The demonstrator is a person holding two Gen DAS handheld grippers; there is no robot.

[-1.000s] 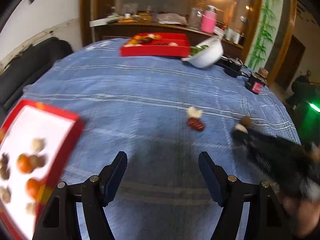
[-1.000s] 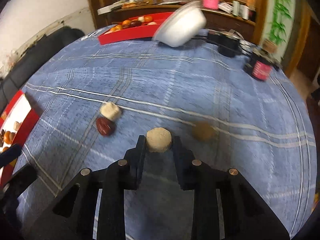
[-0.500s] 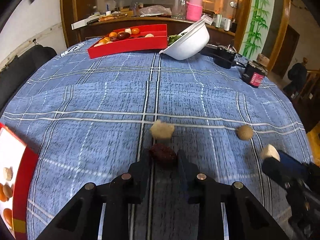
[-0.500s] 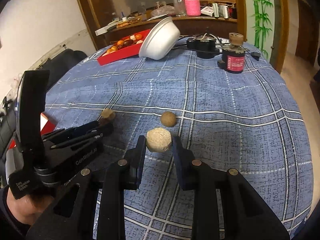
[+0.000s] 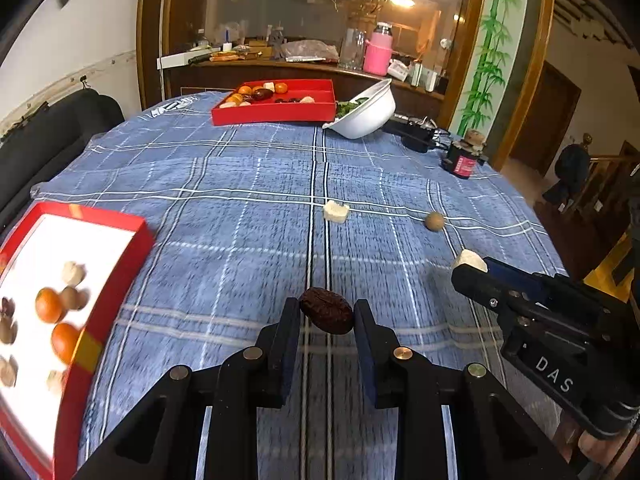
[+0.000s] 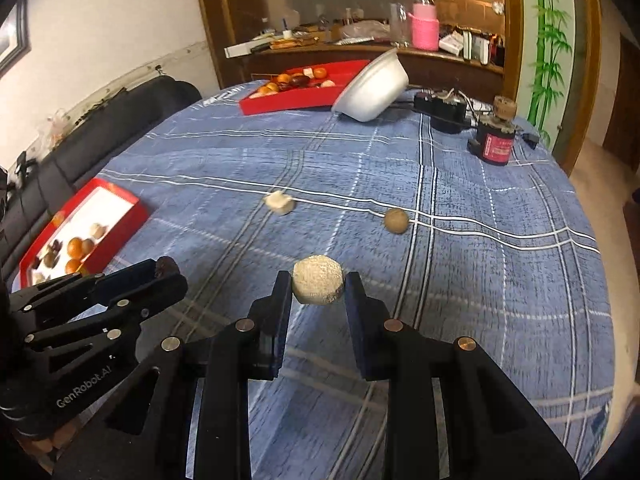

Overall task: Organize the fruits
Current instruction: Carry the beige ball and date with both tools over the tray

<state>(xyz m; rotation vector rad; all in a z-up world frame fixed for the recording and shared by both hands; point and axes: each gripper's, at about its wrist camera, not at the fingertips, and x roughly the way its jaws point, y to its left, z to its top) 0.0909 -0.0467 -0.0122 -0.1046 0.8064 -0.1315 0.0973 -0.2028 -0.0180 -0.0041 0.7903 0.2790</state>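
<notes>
A: Report grip state.

B: The left gripper [image 5: 327,314] is clamped on a dark red date [image 5: 326,315], held above the cloth [image 5: 240,240]. The right gripper [image 6: 318,285] is clamped on a pale, rough lump [image 6: 318,285], also clear of the cloth.

A: Location of loose items?

B: A white chunk [image 5: 336,212] and a round brown fruit [image 5: 435,221] lie mid-table, well apart. The cloth between them and both grippers is bare.

A: Edges?

B: The near tray [image 5: 120,280] sits at the left edge, holding oranges [image 5: 48,305] and nuts. The far tray [image 5: 276,114] lies at the far edge; a tilted white bowl [image 5: 368,114] leans just beside its right end. A red-labelled jar [image 6: 496,142] stands at the far right.

A: View differences?

B: The left view shows greens inside the bowl; the right view shows only the bowl's outer wall. The right view shows the left gripper near the near tray. In the left view the right gripper appears at the right margin, with the lump only partly visible.
</notes>
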